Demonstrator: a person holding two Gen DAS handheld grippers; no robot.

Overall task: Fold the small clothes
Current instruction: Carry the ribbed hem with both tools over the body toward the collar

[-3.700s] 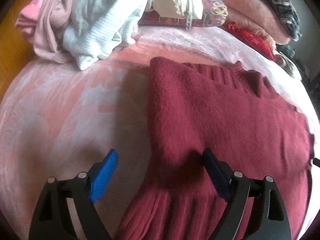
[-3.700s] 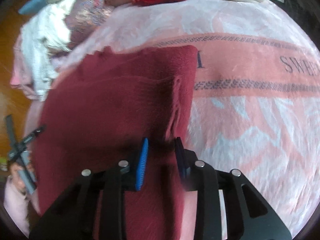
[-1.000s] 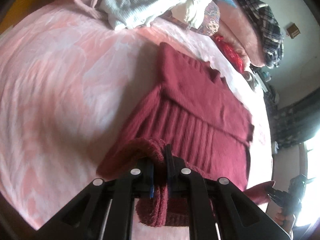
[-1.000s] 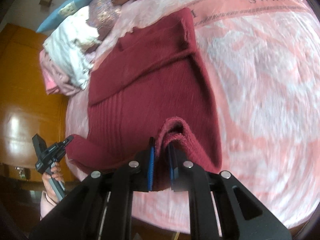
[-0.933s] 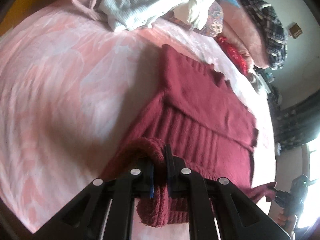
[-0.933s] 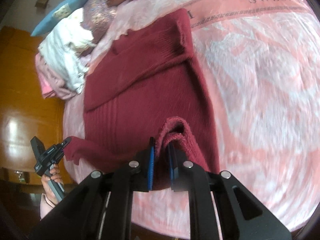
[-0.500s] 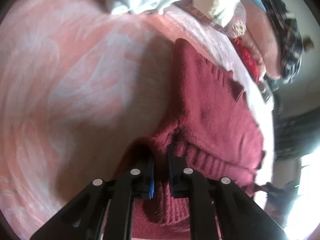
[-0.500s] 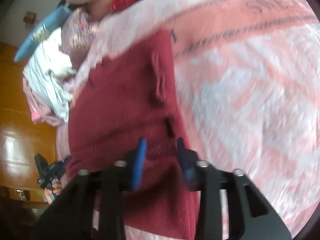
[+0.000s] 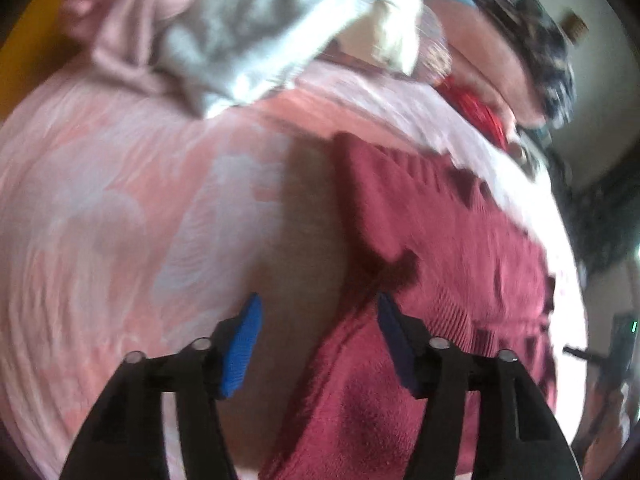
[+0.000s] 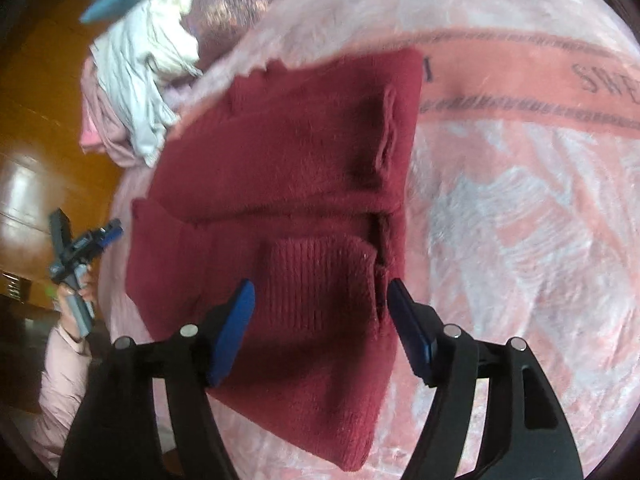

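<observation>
While the maroon sweater (image 10: 304,184) lies folded on the pink blanket (image 10: 520,208) covering the bed, I've got both grippers spread wide with nothing in them. My right gripper (image 10: 320,320) hangs over the ribbed hem doubled up on top, and my left gripper (image 9: 316,340) straddles the sweater's left edge. A heap of clothes (image 9: 248,28) sits beyond.
</observation>
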